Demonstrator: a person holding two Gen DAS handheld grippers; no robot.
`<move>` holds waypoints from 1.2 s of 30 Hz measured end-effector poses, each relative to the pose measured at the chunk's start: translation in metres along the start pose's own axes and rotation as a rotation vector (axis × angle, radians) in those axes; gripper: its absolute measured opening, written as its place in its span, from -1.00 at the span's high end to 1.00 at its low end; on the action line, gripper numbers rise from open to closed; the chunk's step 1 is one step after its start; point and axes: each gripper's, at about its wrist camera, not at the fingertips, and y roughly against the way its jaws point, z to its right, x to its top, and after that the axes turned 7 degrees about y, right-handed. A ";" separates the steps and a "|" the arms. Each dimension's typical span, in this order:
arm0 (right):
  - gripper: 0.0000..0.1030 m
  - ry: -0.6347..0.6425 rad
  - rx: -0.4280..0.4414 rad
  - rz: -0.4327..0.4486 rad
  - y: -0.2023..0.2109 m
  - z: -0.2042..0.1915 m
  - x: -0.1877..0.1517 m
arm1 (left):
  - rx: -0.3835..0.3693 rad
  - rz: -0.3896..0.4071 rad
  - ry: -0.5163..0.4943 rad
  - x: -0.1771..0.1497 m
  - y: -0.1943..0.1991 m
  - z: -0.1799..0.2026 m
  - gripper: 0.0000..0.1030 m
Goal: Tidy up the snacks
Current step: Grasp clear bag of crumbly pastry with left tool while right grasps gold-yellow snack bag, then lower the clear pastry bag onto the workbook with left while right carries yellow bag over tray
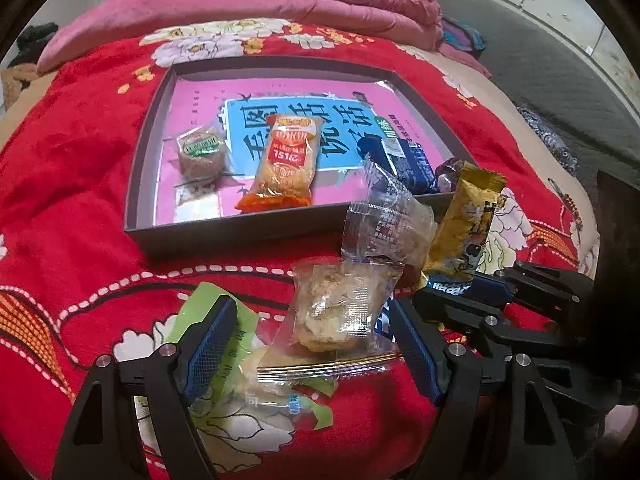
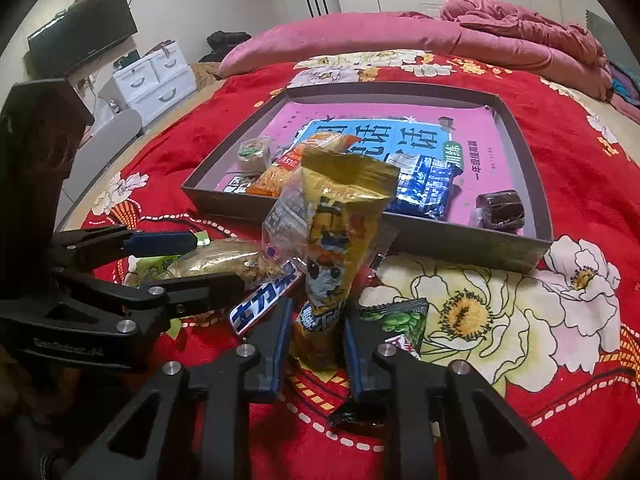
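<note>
The right claw (image 2: 316, 344) is clamped on the lower end of a gold snack packet (image 2: 340, 240), which stands nearly upright at the centre of the right wrist view, its crimped top tipped toward the tray (image 2: 472, 246) behind it. The left claw (image 1: 316, 348) stands apart, its blue pads on either side of a clear-wrapped pastry (image 1: 340, 312) at lower centre of the left wrist view, without pressing on it.

The step in hand looks like carrying the gold packet into the tray. To do it well, lift straight up first so the tall packet clears the neighbouring clear wrapper (image 2: 288, 208) and the near tray wall, then set it in bare space beside the blue packet (image 2: 424, 192) rather than on top of it. The grip is low on a long packet, so it may sway; move slowly.

The right wrist view alone shows a white-lettered bar (image 2: 266, 304), a green packet (image 2: 400, 316) at lower right, and a dark wrapped cake (image 2: 502, 206) in the tray. The left wrist view shows the orange packet (image 1: 286, 164) and round cake (image 1: 200, 156) in the tray plainly, and a green wrapper (image 1: 224, 360) under the left claw on the red bedspread (image 1: 80, 200).
</note>
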 end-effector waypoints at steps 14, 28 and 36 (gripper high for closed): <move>0.67 -0.030 0.011 0.048 0.015 0.008 0.003 | -0.057 -0.032 0.002 0.002 -0.009 0.007 0.02; 0.67 -0.084 0.020 0.142 0.038 0.022 0.009 | -0.075 0.062 0.033 0.006 0.017 -0.003 0.09; 0.67 -0.120 0.015 0.176 0.046 0.034 0.011 | -0.078 0.139 0.089 0.008 0.038 -0.025 0.10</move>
